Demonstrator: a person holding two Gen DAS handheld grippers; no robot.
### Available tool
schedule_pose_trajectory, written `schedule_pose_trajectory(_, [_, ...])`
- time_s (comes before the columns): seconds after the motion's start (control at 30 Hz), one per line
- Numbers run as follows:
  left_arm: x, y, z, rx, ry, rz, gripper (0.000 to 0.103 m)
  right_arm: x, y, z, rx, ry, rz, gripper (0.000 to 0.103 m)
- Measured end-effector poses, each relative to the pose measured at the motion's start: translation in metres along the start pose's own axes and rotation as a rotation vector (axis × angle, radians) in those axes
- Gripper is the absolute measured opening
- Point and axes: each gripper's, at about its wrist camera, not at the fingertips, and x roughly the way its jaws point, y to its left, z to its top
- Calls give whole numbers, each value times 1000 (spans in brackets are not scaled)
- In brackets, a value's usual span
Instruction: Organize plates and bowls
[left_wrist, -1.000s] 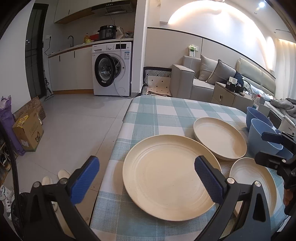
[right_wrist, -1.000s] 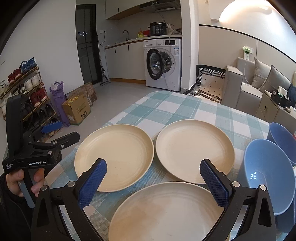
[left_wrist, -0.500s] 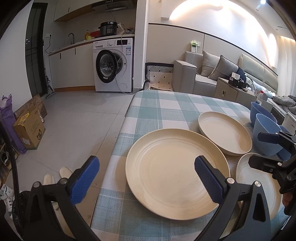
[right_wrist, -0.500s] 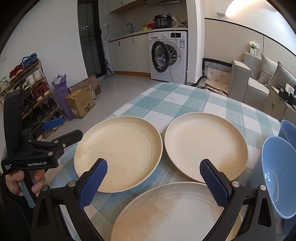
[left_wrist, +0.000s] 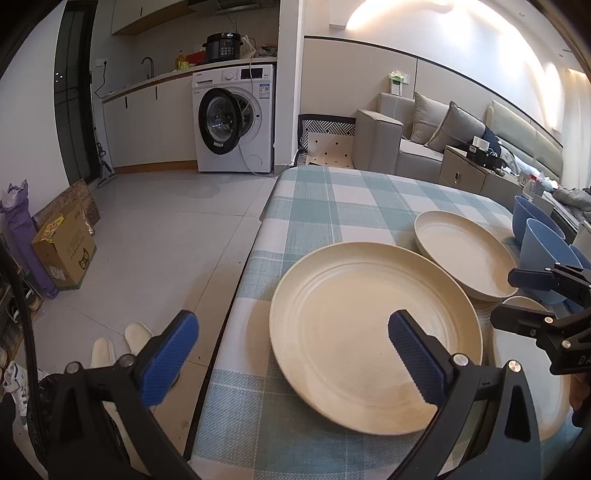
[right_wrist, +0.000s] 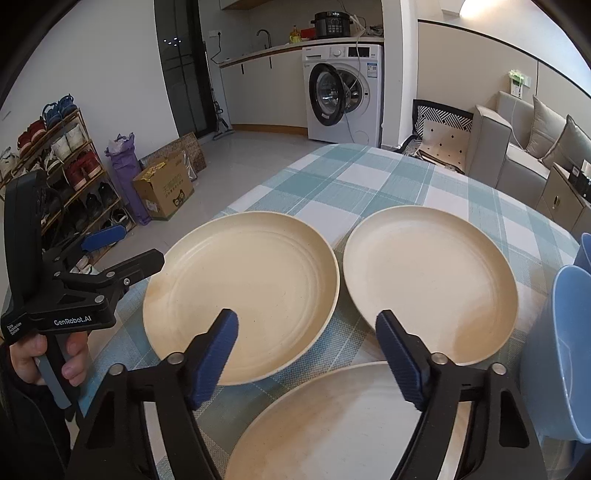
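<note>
Hovering over three cream plates

Hanging open above the surface (right_wrist: 369, 181), which is wearing a teal and white checked cloth, are two hand-held grippers with blue pads. Nearest in the right wrist view, the right hand-held gripper (right_wrist: 306, 350) is spreading its jaws moderately wide, gripping nothing, over the far rim of the nearest plate (right_wrist: 332, 424). This cream plate is lying at the near edge, just right of the left plate.

The left hand-held gripper (left_wrist: 291, 354) is opening wide and is also carrying nothing. Its right pad is floating over the left plate (left_wrist: 351, 325), while its left pad is hanging past the cloth edge, over the floor. A person's hand (right_wrist: 40, 354) is squeezing its handle in the right wrist view.

Farther back, the far plate (right_wrist: 428, 280) is sitting just beside the left plate; whether their rims are touching cannot be told. At the right edge, two blue bowls (left_wrist: 543, 243) are standing one behind the other, close to the far plate.

Beyond the surface, a washing machine (right_wrist: 343, 92) is standing with its door ajar, a grey sofa (left_wrist: 424, 136) is lining the right wall, and a shoe rack (right_wrist: 55, 158) and a cardboard box (right_wrist: 162, 188) are sitting at the left.
</note>
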Motion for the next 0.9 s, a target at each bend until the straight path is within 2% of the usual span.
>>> schedule_pose_trajectory(0.13, [7, 2, -4, -2, 27, 13, 103, 12, 0, -1, 3, 23, 12, 73])
schedule_pose_trajectory(0.27, [14, 0, -9, 11, 52, 19, 101, 21, 1, -2, 2, 45, 30, 60])
schedule_pose_trajectory(0.4, [18, 0, -11, 7, 75, 6, 91, 27, 0, -3, 16, 68, 40, 59])
schedule_pose_trajectory(0.6, [23, 0, -14, -2, 106, -15, 84, 34, -2, -1, 32, 83, 35, 59])
schedule_pose_trajectory(0.83, [31, -2, -18, 1, 151, -27, 65, 47, 0, 0, 40, 104, 23, 59])
schedule_pose_trajectory(0.9, [32, -2, -19, 2, 159, -29, 63, 51, 0, 0, 40, 113, 20, 57])
